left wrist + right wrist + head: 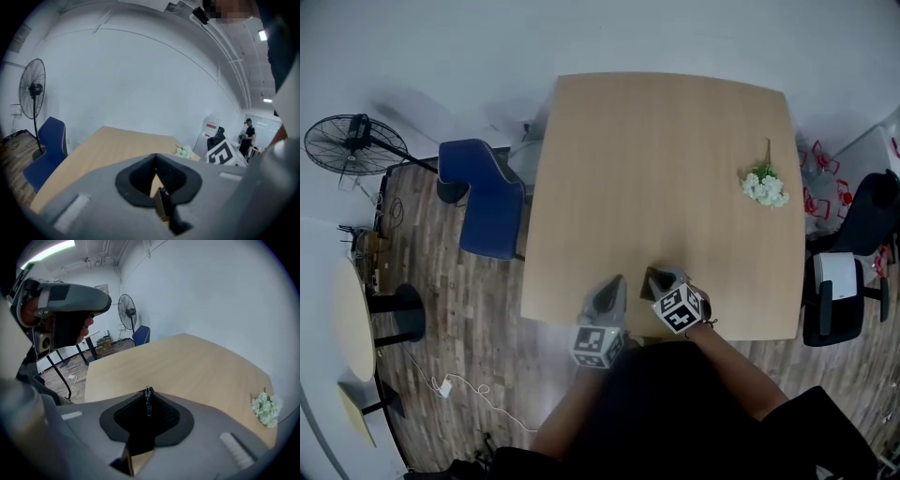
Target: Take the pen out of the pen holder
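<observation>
My right gripper (652,274) hovers over the near edge of the wooden table (666,159), jaws together. In the right gripper view a thin dark pen (148,401) stands upright in the seam between the black pads (164,416), pinched at the tip of the right gripper (148,392). My left gripper (614,279) sits just to its left, also at the near edge. Seen from the left gripper view, the left gripper (156,155) is shut with nothing between its pads (176,180). No pen holder shows in any view.
White flowers (765,187) lie at the table's right side, also seen as flowers (266,409). A blue chair (483,197) and a floor fan (352,145) stand to the left, a black office chair (862,244) to the right. A person stands far back (247,133).
</observation>
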`<state>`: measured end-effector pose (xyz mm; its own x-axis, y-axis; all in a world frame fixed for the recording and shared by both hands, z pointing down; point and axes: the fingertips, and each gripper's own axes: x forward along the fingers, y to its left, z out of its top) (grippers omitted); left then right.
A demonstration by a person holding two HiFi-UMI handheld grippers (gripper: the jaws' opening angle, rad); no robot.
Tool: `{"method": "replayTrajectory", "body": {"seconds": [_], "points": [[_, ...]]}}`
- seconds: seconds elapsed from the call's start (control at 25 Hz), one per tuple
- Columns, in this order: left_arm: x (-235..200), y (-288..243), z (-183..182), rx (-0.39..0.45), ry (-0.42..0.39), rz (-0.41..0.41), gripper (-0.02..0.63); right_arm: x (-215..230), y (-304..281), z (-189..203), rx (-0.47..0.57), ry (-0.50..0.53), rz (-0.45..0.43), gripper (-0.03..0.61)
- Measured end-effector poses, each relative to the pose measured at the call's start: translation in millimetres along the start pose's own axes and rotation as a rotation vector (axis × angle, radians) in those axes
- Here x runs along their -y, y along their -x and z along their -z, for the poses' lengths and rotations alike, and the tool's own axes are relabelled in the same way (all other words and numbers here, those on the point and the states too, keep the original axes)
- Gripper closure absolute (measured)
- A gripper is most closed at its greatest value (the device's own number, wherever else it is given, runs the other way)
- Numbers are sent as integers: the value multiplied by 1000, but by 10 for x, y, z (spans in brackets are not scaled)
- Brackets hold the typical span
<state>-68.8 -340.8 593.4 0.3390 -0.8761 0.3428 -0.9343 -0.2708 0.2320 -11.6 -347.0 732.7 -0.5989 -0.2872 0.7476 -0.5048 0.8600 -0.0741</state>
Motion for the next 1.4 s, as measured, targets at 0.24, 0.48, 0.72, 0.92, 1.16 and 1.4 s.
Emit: {"method": "replayTrajectory", "body": {"seconds": [0.24,0.48,0.72,0.92,1.16,1.4], "points": [[-30,-40,35,-22,-8,9,611,-25,-61,-4,-29,30,3,537],[-6,-77,25,-45,-13,47,612,-56,-44,11,-37,21,4,546],[6,-13,21,-46,-22,80,611,-88,-8,28,-23,3,-10,551],[-19,62,12,-44,-21,97,612,-58,84,23,-1,-40,14,551],[-48,163,-51,-26,-24,130,611,1,258,-132,56,-69,81,551],[-260,345,-209,6,11,140,611,-54,485,-424,133,-122,158,551]]}}
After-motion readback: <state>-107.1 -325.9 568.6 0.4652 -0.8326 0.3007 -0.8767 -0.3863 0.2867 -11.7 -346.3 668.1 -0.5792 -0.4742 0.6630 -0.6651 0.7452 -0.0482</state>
